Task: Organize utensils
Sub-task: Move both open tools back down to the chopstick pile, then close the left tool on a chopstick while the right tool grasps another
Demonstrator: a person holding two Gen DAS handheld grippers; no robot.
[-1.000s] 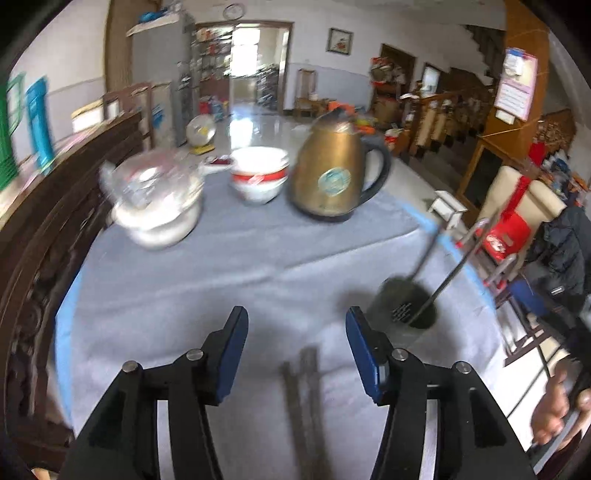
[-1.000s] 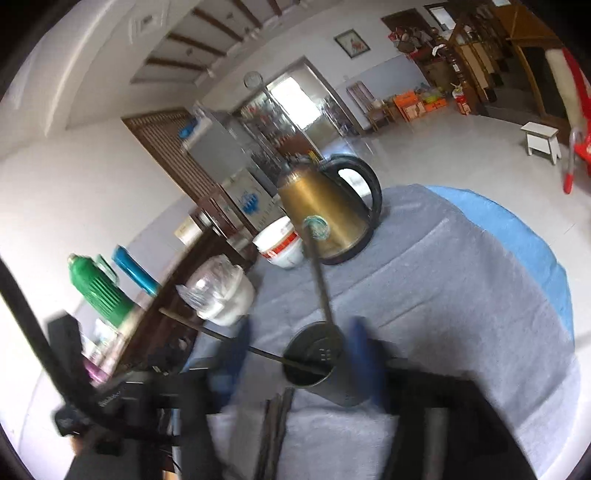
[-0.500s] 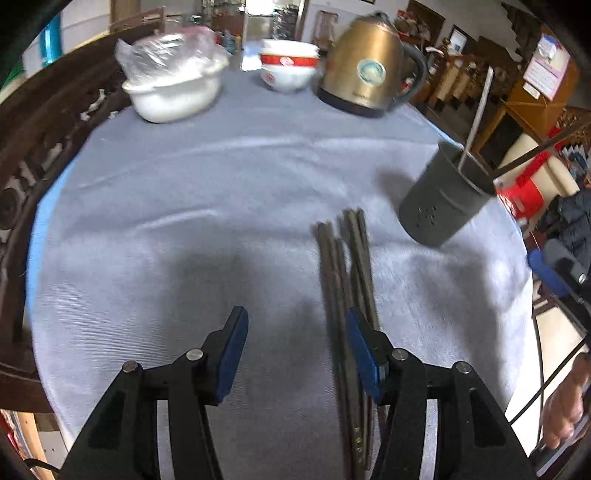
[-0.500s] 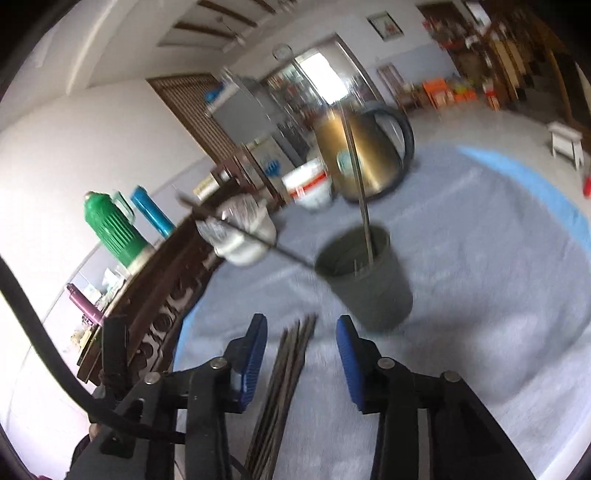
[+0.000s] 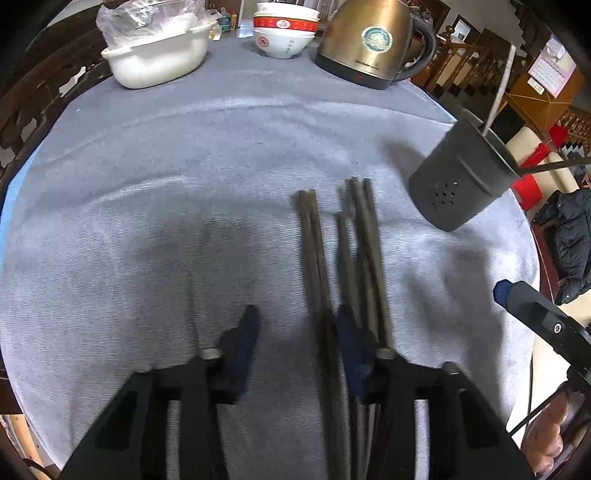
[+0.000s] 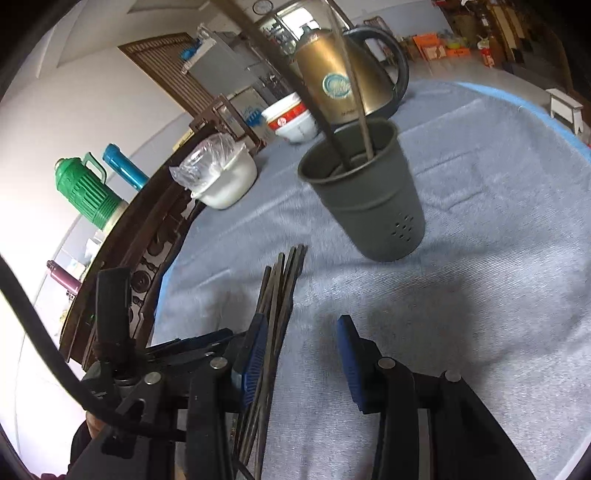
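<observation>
A lived-in home's big open room: a cloth-covered counter [image 5: 221, 155] carries a brass-coloured electric kettle [image 5: 369, 40], stacked rice bowls [image 5: 284, 33] and a covered white basin [image 5: 159, 59]. Behind stand thermos flasks [image 6: 88, 188], a wooden stair railing [image 5: 461, 62] and a wall clock [image 6: 261, 6].

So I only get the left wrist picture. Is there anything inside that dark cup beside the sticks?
Observer: Yes. The right wrist view looks down into the holder: two long utensils stand in it, leaning.
Visitor: And the other gripper, is it holding anything?
Observer: No. The right gripper is open, its jaws having just opened a little. The chopsticks lie alongside one finger, not pinched.
</observation>
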